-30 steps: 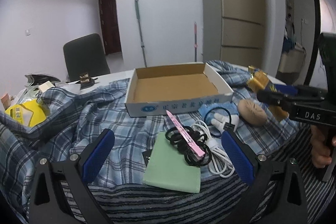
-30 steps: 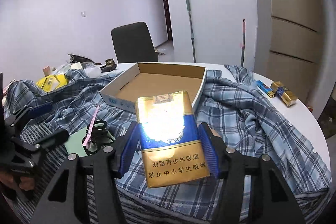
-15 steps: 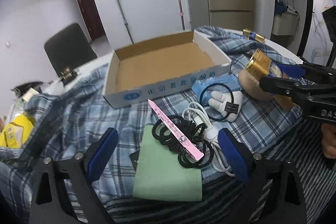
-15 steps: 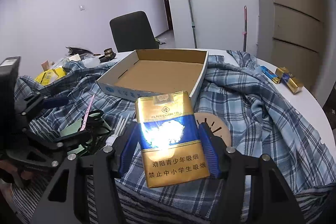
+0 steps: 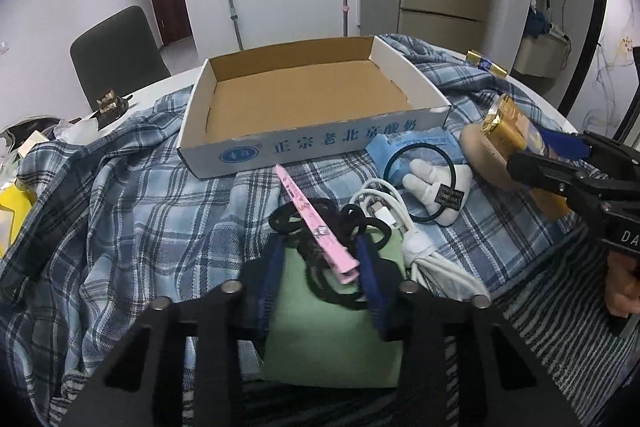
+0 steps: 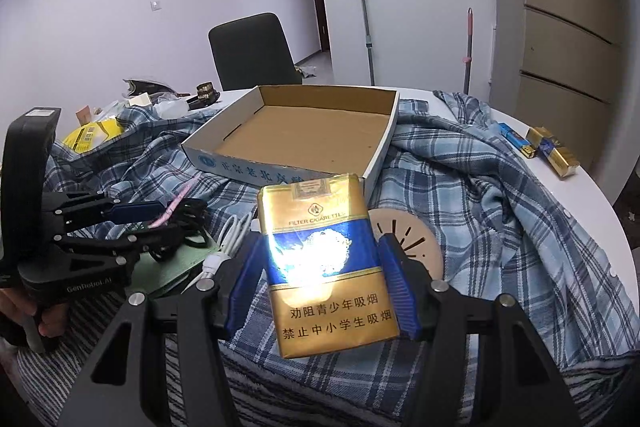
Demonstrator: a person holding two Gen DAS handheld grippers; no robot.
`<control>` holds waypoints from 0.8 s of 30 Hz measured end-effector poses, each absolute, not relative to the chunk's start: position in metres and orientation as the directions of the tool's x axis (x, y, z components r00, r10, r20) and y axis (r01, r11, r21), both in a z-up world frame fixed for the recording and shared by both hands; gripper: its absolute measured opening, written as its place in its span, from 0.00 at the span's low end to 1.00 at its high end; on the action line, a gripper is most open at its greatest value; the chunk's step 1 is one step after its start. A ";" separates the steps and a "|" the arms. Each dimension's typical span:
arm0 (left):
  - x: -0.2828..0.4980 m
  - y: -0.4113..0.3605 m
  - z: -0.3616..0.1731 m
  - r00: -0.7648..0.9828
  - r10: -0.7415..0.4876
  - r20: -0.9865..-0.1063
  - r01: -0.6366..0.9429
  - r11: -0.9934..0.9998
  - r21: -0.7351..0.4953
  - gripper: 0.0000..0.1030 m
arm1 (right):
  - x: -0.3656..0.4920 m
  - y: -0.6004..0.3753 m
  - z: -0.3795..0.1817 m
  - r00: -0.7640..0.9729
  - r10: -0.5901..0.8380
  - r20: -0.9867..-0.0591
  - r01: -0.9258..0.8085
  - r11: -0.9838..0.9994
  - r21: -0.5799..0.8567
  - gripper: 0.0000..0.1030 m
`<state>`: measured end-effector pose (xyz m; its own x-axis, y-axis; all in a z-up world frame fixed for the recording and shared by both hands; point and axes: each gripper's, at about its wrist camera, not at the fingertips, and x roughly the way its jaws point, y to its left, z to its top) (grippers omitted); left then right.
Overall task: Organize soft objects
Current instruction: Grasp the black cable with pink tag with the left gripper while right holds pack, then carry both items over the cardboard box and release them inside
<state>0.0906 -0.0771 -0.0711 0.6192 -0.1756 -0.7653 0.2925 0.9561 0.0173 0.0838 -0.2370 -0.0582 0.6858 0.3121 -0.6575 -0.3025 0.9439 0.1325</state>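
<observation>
In the left wrist view my left gripper is closing its jaws. The blue pads squeeze a tangle of black hair ties with a pink hair clip across it. The tangle lies on a green cloth. The right wrist view shows that left gripper low at the left. My right gripper is shut on a gold and blue cigarette pack, held upright above the plaid shirt. An empty cardboard box sits behind.
Right of the ties lie a coiled white cable, a white plush piece inside a black band, a blue packet and a beige round disc. A plaid shirt covers the table. More cigarette packs lie far right.
My left gripper dropped forward over the hair ties and its jaws went from wide open to nearly shut around them. The right gripper kept still with the pack.
</observation>
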 end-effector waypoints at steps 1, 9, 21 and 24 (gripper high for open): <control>0.090 -0.077 -0.070 0.625 -0.175 -0.761 0.288 0.957 0.017 0.27 | 0.084 -0.237 -0.058 0.686 0.311 -0.658 -0.302 0.944 0.131 0.56; 0.083 -0.066 -0.060 0.680 -0.174 -0.712 0.255 0.967 0.008 0.16 | 0.081 -0.235 -0.056 0.698 0.301 -0.650 -0.306 0.946 0.109 0.56; 0.034 -0.059 -0.024 0.861 -0.242 -0.448 0.280 0.960 0.019 0.16 | 0.064 -0.237 -0.040 0.788 0.278 -0.550 -0.288 0.955 0.071 0.56; 0.023 -0.061 -0.018 0.890 -0.242 -0.386 0.281 0.959 0.045 0.16 | 0.055 -0.240 -0.031 0.841 0.238 -0.486 -0.249 0.968 0.044 0.56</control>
<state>0.0228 -0.0610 -0.0176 0.8902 -0.2424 -0.3857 0.2805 0.9588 0.0449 0.0547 -0.2395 -0.0310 0.8407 0.2381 -0.4863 -0.2486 0.9676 0.0440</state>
